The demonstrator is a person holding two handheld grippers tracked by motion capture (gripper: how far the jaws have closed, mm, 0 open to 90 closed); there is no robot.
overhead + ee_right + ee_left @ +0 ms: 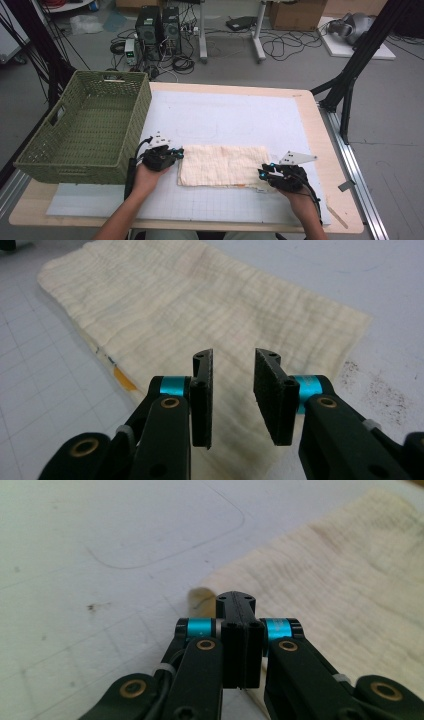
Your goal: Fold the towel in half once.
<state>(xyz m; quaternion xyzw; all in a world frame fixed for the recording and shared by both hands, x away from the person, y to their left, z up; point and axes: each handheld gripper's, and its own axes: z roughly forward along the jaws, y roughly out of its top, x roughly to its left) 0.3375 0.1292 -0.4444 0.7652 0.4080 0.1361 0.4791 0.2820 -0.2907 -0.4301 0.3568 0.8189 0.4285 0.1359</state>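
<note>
Forearms enter the high view from 6 o'clock, each hand carrying a gripper. The left gripper [176, 153] sits at the 9 o'clock end of the folded cloth [222, 166]; its jaws are pressed together, and in the left gripper view the left gripper [236, 600] has its tips at the cloth's [345, 575] corner, though whether fabric is pinched between them cannot be told. The right gripper [262, 174] rests at the cloth's 4 o'clock corner; in the right gripper view the right gripper [234, 362] has its jaws apart with a clear gap, over the cloth [200, 305], not clamping it.

The cream cloth lies flat on the white gridded mat [235, 120] at the table's [310, 115] near middle, its long axis running 9 to 3 o'clock. A small orange tag peeks from its near edge; no writing can be read.

At 9 o'clock stands a green woven basket [135, 145]. Beyond the table, at 12 o'clock, computer towers [159, 27] and cables sit on the floor.
</note>
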